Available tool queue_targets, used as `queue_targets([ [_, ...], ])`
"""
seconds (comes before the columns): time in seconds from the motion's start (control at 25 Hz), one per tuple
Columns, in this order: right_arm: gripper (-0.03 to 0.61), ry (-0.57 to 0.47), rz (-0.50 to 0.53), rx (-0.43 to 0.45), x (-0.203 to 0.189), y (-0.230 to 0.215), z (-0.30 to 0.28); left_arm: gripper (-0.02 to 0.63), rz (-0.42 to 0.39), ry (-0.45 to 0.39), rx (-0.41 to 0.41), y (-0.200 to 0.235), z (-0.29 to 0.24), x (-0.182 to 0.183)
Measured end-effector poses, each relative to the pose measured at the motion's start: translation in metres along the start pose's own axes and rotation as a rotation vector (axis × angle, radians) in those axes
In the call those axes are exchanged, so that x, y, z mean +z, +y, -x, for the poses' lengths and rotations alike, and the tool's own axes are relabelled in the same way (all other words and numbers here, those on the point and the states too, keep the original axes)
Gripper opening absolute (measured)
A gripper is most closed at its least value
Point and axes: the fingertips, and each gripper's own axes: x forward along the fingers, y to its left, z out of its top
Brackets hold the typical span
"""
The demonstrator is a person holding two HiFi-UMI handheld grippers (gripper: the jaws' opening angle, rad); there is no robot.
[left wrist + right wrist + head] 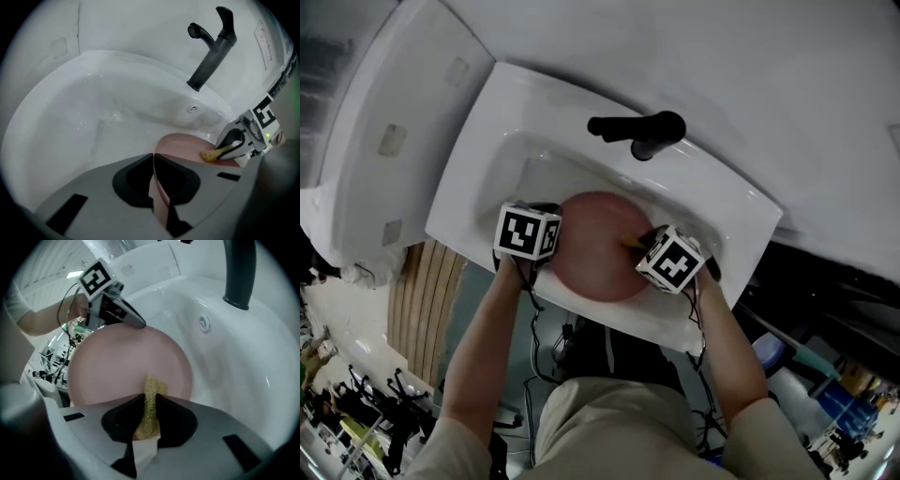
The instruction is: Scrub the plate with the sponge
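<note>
A white sink (485, 127) fills the middle of the head view. A black faucet (639, 128) stands on its rim at upper centre. A pink plate (595, 248) is in the bowl at centre, below a small overflow hole (192, 108).

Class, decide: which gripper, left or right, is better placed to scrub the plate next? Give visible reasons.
Right, probably: the right gripper is shut on the sponge, whose tip meets the plate; the left gripper clamps the rim, steadying it in the sink.
</note>
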Motion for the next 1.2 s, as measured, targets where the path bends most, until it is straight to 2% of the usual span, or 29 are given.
queue_targets([
  [0.24,0.078,-0.077,0.12,0.171,0.009,0.078,0.014,0.017,-0.001,-0.006,0.0,-0.001,0.001,0.0],
  [0.36,0.078,-0.16,0.168,0.185,0.033,0.098,0.005,0.017,0.013,-0.012,0.001,0.0,0.003,0.001],
  [0.48,0.078,-0.254,0.122,0.167,0.061,0.093,-0.001,0.017,0.019,-0.017,0.001,0.0,0.003,0.001],
  [0.64,0.078,-0.342,0.032,0.108,0.082,0.073,-0.012,0.017,0.023,-0.032,0.007,0.001,0.004,0.003],
  [0.84,0.077,-0.365,-0.09,0.004,0.089,0.031,-0.021,0.021,0.04,-0.047,0.018,0.003,0.005,0.005],
  [1.0,0.077,-0.315,-0.121,-0.105,0.08,-0.003,-0.023,0.021,0.024,-0.051,0.028,0.001,0.005,0.006],
  [1.2,0.075,-0.151,-0.131,-0.268,0.04,-0.051,-0.025,0.021,-0.01,-0.046,0.051,0.001,0.005,0.003],
])
